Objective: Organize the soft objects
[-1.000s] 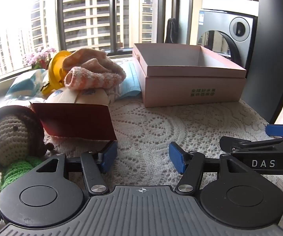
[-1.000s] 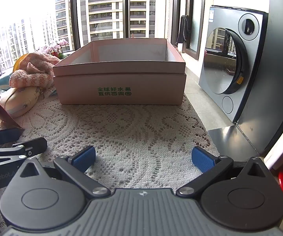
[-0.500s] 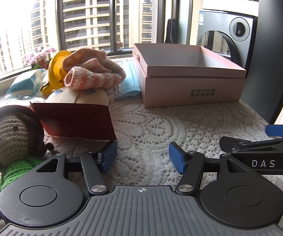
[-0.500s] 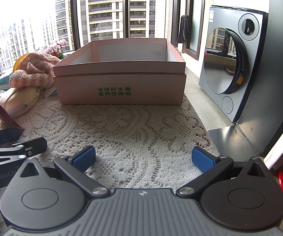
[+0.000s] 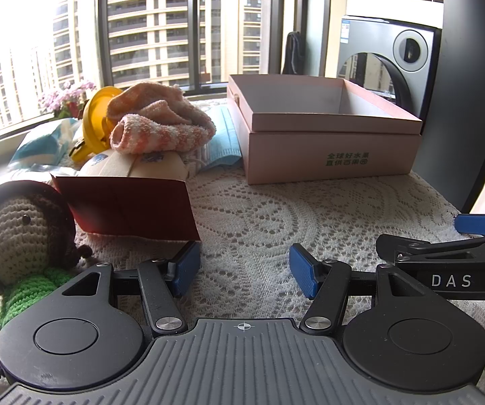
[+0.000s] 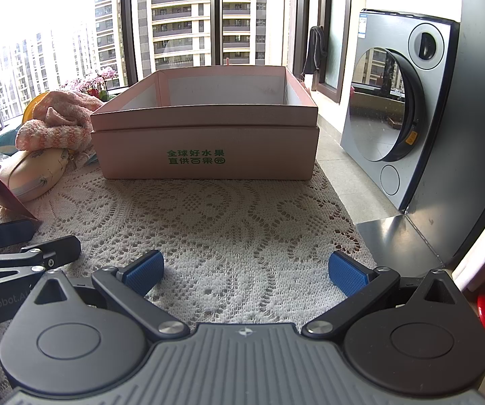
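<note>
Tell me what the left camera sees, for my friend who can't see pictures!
An open hand-held gripper holds nothing above a white lace tablecloth. An open pink box stands ahead on the right. A crocheted doll lies on the left by a red envelope, with a striped towel piled on pouches behind.

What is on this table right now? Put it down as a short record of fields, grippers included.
surface: white lace cloth
container: pink box, open top, nothing visible inside
soft pile: pink striped towel on a cream pouch, left of the box
beside pile: blue face mask, yellow object, tissue pack
near left: crochet doll, dark red envelope
left gripper: jaws open, holding nothing, low over the cloth
right gripper: jaws open wide, holding nothing, facing the box
</note>
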`<state>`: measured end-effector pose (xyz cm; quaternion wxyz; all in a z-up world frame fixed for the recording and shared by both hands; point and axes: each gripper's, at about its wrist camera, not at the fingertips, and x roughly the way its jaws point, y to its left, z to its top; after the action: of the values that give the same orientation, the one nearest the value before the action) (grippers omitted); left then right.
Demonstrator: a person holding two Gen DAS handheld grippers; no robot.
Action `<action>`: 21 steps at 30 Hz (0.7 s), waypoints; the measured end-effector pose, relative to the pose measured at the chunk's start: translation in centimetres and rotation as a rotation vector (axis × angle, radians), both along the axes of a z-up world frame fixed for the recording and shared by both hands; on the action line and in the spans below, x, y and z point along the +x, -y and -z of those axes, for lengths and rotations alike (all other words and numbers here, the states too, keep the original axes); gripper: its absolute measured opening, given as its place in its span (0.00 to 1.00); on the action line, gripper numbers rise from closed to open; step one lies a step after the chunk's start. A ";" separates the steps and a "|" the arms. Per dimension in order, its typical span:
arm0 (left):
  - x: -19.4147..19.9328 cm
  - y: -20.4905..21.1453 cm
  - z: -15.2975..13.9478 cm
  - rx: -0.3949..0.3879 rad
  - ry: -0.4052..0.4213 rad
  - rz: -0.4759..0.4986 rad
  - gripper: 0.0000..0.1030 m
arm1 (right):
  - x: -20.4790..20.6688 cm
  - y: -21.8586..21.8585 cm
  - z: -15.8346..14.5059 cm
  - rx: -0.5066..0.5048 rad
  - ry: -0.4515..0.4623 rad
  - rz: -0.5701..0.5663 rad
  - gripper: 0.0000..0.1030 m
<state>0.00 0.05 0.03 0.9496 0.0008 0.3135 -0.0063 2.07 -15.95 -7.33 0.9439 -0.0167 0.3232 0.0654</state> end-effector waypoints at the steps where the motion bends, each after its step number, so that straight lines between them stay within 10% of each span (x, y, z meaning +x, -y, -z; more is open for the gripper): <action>1: 0.0 0.0 0.0 0.000 0.000 0.000 0.63 | 0.0 0.0 0.0 0.000 0.000 0.000 1.00; 21: 0.2 0.6 0.3 0.018 -0.001 -0.001 0.64 | 0.0 -0.1 0.0 -0.002 0.000 0.004 1.00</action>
<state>0.20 -0.51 -0.24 0.9494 0.0093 0.3139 -0.0031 2.08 -15.86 -7.34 0.9441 -0.0168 0.3231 0.0631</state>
